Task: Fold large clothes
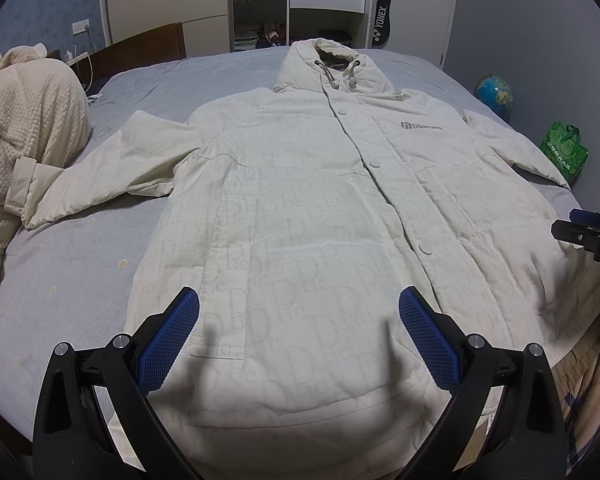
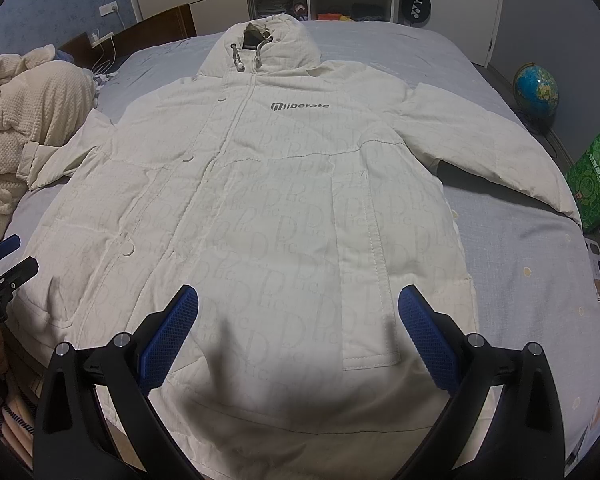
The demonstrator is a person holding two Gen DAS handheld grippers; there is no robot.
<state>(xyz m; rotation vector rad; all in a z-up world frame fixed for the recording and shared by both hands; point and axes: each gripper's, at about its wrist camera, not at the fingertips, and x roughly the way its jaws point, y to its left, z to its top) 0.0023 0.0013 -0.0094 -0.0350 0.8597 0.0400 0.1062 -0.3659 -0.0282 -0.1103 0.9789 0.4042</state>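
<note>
Two sets of tongs are up over the near hem of a big cream hooded coat [image 1: 300, 208], and both are spread wide with nothing between the blue pads. The left gripper [image 1: 299, 344] hangs above the coat's lower left half, its pads [image 1: 172, 344] either side of a patch pocket. The right gripper [image 2: 299, 344] hangs above the lower right half, same wide stance (its tip also pokes into the left view's far right edge).

The coat lies flat, front up and snapped shut, on a grey-blue bed [image 2: 520, 280], hood [image 2: 268, 44] at the far end straight ahead of both tongs, sleeves spread out to either side. The "liberate" logo [image 2: 300, 106] sits on the chest ahead of the right tongs. Off to the far left of the left tongs there's a fluffy cream blanket [image 1: 24, 128], touching that sleeve's cuff. Past the right tongs, off the bed, a globe [image 2: 537, 85] and a green bag [image 2: 592, 188] are on the floor.
</note>
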